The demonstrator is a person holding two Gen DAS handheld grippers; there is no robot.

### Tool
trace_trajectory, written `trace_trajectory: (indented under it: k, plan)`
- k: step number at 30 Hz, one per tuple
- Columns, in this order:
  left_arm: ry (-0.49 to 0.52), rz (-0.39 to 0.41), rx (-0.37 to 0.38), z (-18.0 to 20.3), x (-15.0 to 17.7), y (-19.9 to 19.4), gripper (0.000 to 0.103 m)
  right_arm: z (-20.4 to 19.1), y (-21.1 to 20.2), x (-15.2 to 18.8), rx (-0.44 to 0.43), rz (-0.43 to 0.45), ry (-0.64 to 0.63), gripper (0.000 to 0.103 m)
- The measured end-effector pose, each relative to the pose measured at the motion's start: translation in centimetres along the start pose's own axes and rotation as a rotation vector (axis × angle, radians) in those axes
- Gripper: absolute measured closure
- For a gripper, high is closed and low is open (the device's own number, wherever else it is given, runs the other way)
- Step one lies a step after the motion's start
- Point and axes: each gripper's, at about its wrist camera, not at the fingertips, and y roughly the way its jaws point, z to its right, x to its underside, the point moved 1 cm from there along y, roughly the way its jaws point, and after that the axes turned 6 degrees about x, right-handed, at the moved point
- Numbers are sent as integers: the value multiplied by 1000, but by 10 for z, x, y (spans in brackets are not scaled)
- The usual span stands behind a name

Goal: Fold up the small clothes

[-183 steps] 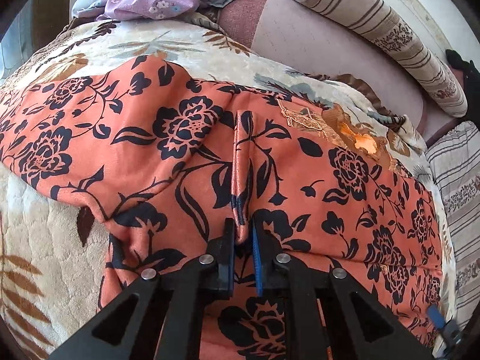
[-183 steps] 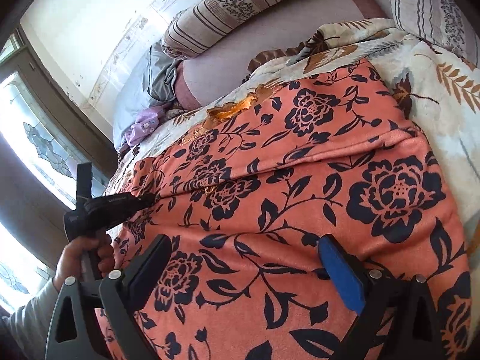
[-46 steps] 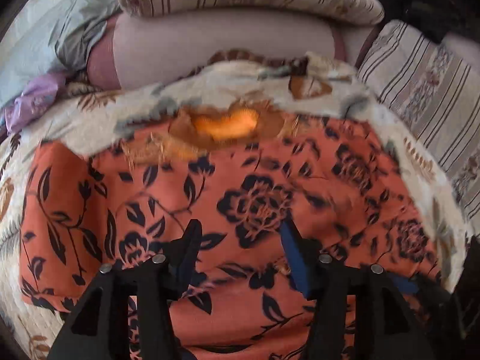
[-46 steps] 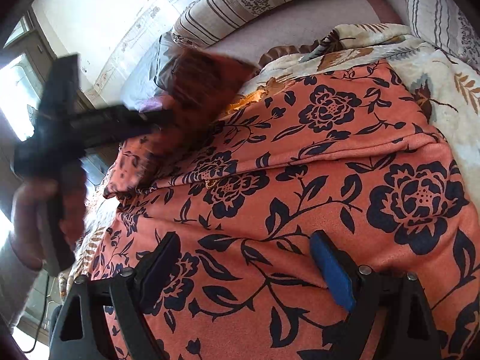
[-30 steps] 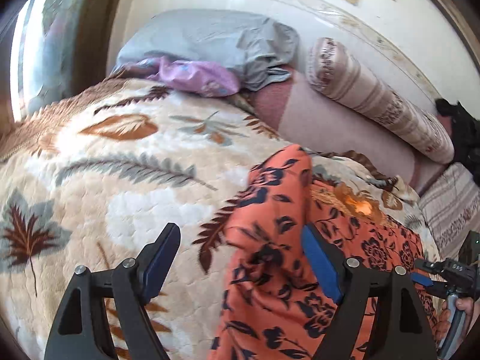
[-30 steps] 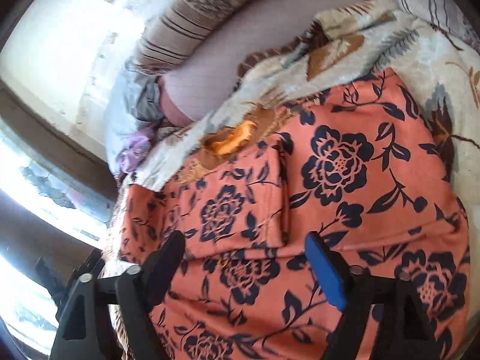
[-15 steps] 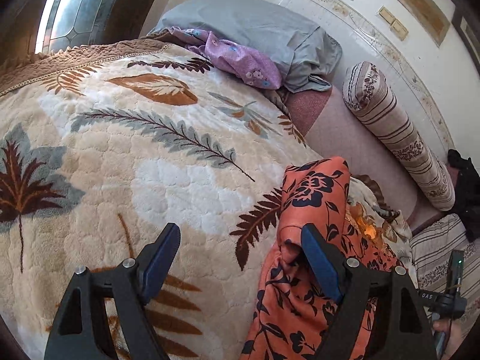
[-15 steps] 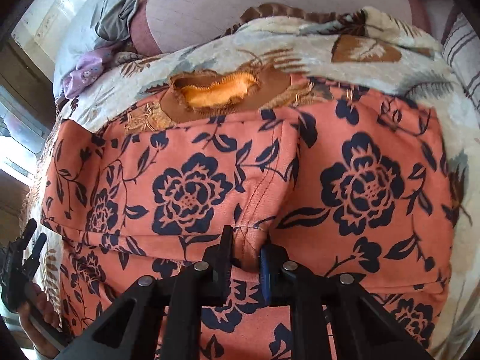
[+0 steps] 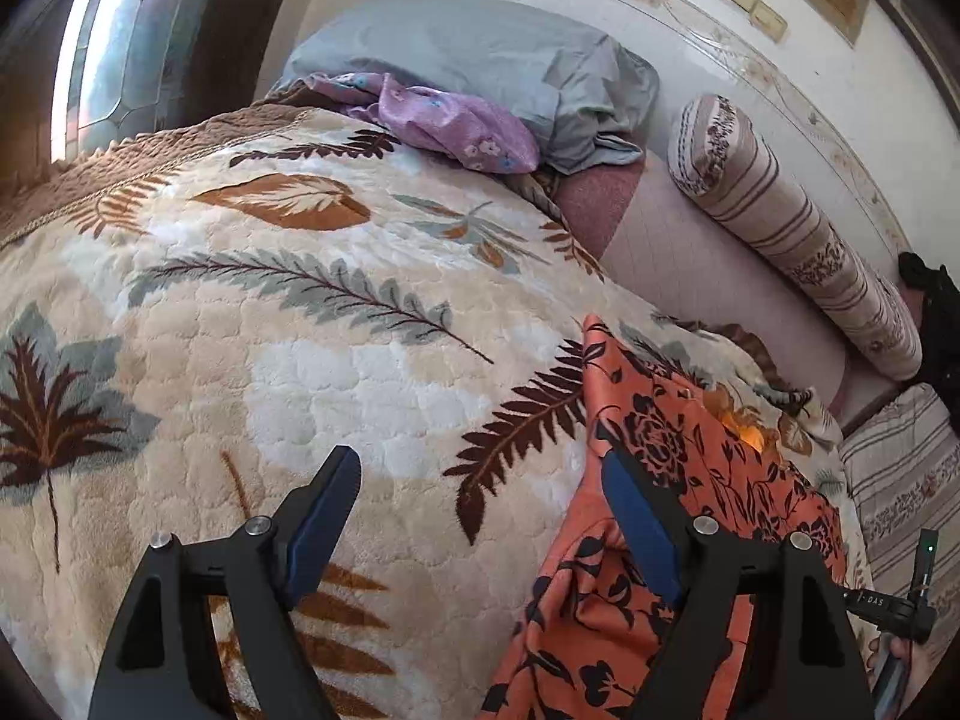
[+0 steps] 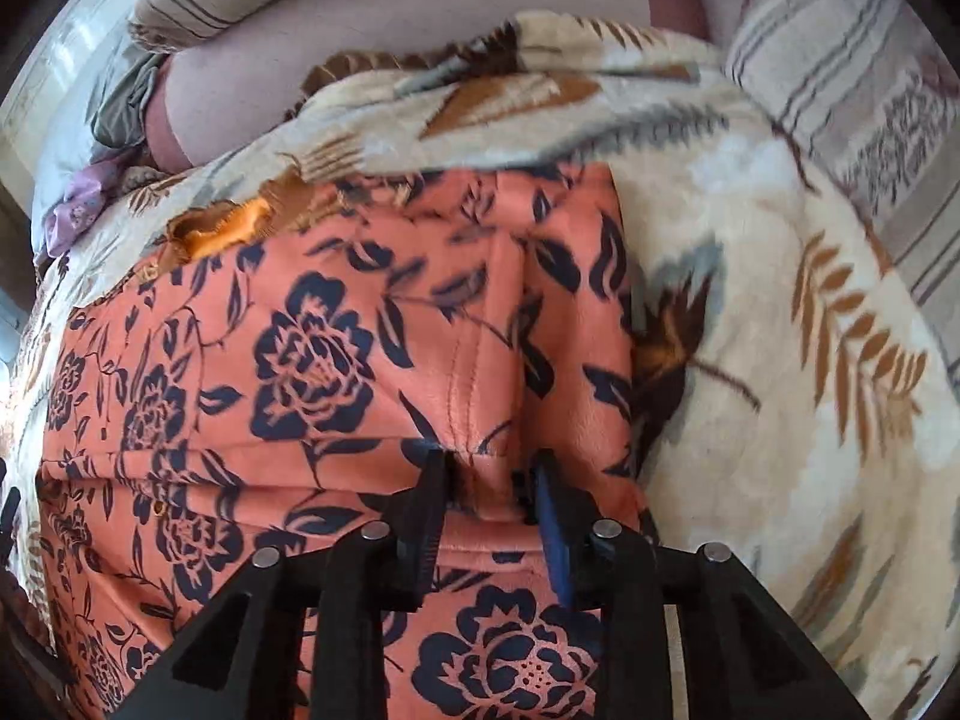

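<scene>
An orange garment with dark blue flowers lies spread on a leaf-patterned blanket. My right gripper points down at it near its right edge. Its jaws are opening, and a raised fold of the cloth stands between them with thin shadow gaps at the pads. My left gripper hangs wide open over the blanket. Its right finger lies over the left edge of the garment, and only blanket shows between its fingers. The right gripper and a hand show at that view's lower right.
A grey pillow and a purple flowered cloth lie at the head of the bed. A striped bolster runs along the wall. A striped cushion borders the blanket on the right. A dark item sits at the far right.
The right gripper pinched a fold of the garment, swung toward the garment's right edge, and its jaws now stand wider apart. The garment edge by the left gripper has sunk flatter.
</scene>
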Motion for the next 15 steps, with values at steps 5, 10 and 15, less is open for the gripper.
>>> trace_trajectory:
  k: [5, 10, 15]
  plan:
    - [137, -30, 58, 54, -21, 9, 20, 8, -34, -13, -88, 106, 46, 31]
    - [272, -149, 61, 95, -14, 65, 20, 15, -62, -29, -257, 208, 137, 31]
    - [272, -307, -34, 75, 19, 119, 17, 9, -31, -52, -273, 167, 176, 30]
